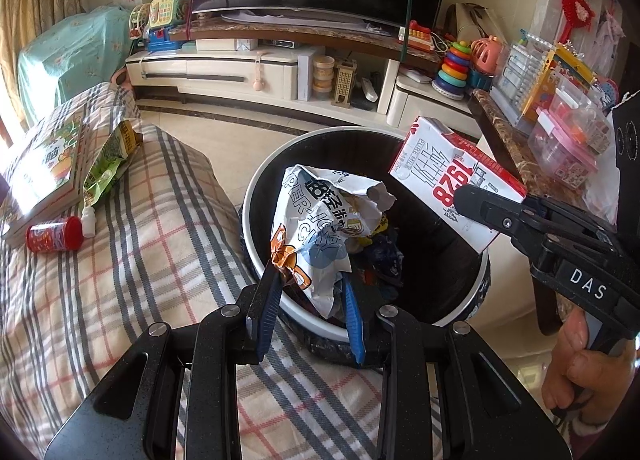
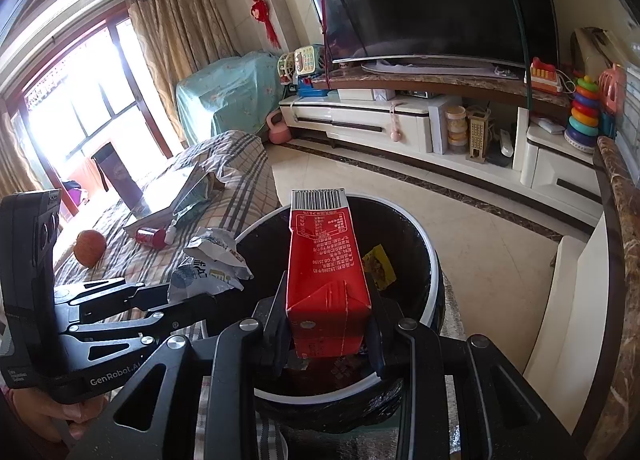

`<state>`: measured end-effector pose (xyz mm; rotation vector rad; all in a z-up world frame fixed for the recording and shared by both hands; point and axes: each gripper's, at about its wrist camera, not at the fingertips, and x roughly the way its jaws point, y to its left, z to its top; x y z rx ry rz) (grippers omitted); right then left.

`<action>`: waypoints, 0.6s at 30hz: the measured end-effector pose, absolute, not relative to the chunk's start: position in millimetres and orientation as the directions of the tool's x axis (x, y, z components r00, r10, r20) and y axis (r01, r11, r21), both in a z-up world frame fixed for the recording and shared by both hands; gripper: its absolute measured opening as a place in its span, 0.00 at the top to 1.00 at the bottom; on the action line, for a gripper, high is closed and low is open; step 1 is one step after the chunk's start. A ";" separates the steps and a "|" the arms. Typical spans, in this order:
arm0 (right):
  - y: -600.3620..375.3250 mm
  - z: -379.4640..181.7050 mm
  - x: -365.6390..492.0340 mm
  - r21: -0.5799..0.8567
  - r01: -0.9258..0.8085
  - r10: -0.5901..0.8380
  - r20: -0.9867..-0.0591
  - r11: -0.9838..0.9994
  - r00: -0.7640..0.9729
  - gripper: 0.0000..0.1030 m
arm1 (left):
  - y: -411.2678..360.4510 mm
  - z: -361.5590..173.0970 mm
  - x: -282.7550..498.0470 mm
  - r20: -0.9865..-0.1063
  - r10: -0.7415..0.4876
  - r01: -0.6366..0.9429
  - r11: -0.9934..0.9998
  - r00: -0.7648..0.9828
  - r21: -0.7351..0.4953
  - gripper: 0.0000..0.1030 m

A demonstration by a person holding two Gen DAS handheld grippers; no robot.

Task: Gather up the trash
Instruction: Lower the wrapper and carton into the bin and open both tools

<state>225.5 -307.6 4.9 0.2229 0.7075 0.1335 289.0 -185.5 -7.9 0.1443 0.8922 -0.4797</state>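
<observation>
The left gripper is clamped on the lower edge of a crumpled white snack bag, which stands above the near rim of the trash bin. The right gripper is closed on a red-and-white milk carton, which is held tilted over the bin opening.

The left wrist view shows the carton's white face printed "1928" and "PURE MILK"; the right wrist view shows only its red panel, folded base and barcode end. The right wrist view also shows a yellow wrapper against the bin's inner far wall and an orange fruit on the plaid cover left of the bin. Beyond the bin on that cover lie a red can, a green bag and a flat box.
</observation>
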 end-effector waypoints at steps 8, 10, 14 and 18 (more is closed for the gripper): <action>-308.4 2.6 230.4 0.243 -0.045 0.195 -0.642 0.969 0.742 0.70 | -189.1 -10.5 293.9 -0.784 -0.336 0.460 0.885 0.523 -0.072 0.73; -309.2 2.0 231.6 0.244 -0.044 0.196 -0.644 0.969 0.740 0.70 | -190.4 -11.0 295.6 -0.785 -0.336 0.459 0.885 0.521 -0.074 0.73; -309.7 0.6 233.4 0.243 -0.043 0.196 -0.649 0.969 0.735 0.70 | -193.4 -12.0 298.7 -0.788 -0.333 0.459 0.886 0.518 -0.073 0.73; -311.2 -0.9 234.8 0.242 -0.040 0.194 -0.654 0.969 0.731 0.70 | -196.4 -13.8 301.1 -0.792 -0.329 0.460 0.885 0.514 -0.070 0.73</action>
